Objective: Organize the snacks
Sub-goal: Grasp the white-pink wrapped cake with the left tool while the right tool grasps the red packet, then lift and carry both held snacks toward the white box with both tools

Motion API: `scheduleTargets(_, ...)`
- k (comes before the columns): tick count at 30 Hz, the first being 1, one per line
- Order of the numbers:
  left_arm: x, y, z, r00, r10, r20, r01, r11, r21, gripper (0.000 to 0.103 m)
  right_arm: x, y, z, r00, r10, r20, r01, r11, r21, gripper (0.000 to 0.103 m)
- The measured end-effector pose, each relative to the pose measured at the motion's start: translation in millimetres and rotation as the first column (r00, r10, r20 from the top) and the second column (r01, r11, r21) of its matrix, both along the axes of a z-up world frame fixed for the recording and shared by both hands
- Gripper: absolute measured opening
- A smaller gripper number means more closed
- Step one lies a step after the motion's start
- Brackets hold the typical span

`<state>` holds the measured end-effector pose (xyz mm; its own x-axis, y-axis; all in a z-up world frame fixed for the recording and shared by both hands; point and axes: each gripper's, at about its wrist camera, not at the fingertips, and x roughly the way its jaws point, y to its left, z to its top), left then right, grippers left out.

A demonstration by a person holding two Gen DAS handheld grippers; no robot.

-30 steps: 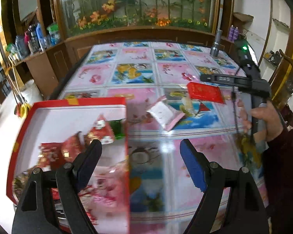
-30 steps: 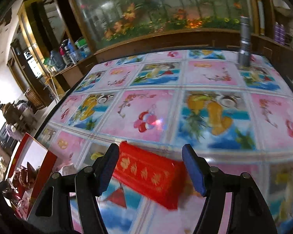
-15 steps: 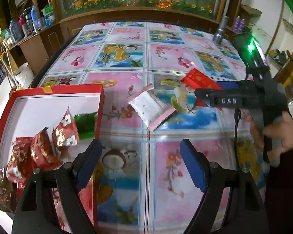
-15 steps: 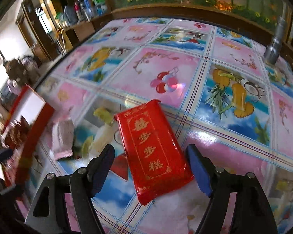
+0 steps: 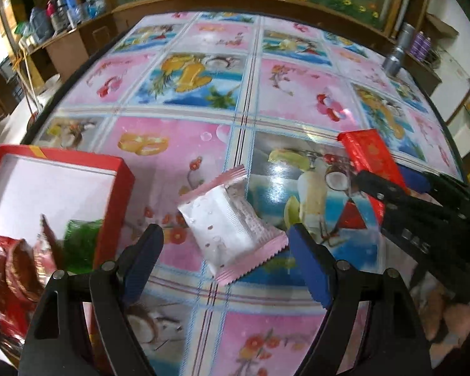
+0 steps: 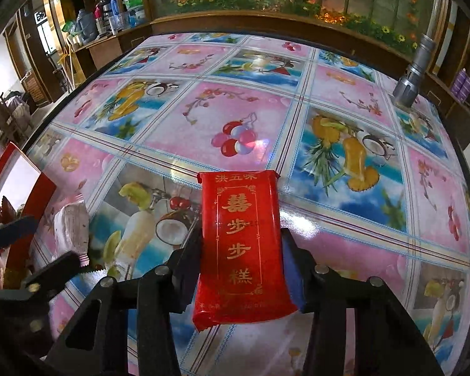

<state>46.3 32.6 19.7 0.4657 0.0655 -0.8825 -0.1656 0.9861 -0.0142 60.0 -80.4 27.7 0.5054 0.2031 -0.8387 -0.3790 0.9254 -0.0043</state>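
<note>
A white and pink snack packet (image 5: 230,228) lies on the table between the tips of my open left gripper (image 5: 225,250), which does not touch it. It also shows in the right wrist view (image 6: 72,228). My right gripper (image 6: 239,250) has its fingers pressed on both sides of a red snack packet with gold writing (image 6: 241,235); the packet also shows in the left wrist view (image 5: 371,156). A red box with a white inside (image 5: 116,194) stands at the left and holds several red-wrapped snacks (image 5: 22,269) and a green one (image 5: 78,241).
The table (image 6: 253,116) has a glossy cloth with pink and blue fruit pictures. A silver flashlight (image 6: 413,72) stands at its far right. Wooden cabinets with bottles (image 6: 109,12) and a flower display line the far side.
My left gripper moved right, from over the red box to around the white and pink packet. My right gripper moved onto the red packet and closed on its sides.
</note>
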Motion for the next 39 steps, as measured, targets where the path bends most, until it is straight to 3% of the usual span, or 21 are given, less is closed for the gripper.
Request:
scheduleTargets(4,3.7,2.3,-6.4,0.999,0.048,0.013,-0.048,0.999,0.003,0.083,-0.1,-0.4,0.2,1.000,-0.001,0.000,0.001,1.000,0.007,0.048)
scheduleTargets(9,8.1,2.4,-7.6,0.999,0.018,0.042,-0.019,1.000,0.013,0.082,1.3,-0.1,-0.5,1.000,-0.002,0.002,0.002,1.000,0.010,0.049)
scheduleTargets(14,5.0,-10.5,-3.8,0.991,-0.108,0.080,0.107,0.994,0.026,0.043,1.3,-0.3,-0.7,1.000,-0.002,0.003,0.002,1.000,0.010,0.049)
scheduleTargets(32,-29.6,-14.9,-0.7,0.980,-0.175,0.094,0.177,0.984,-0.013,0.039,-2.3,1.7,0.7,1.000,-0.009,-0.004,0.009,1.000,-0.018,0.048)
scheduleTargets(39,-53.7,-20.2,5.2,0.972,-0.207,0.109,0.213,0.976,-0.044,0.039,-2.9,-3.7,1.8,0.999,-0.013,-0.038,0.014,0.999,0.029,0.048)
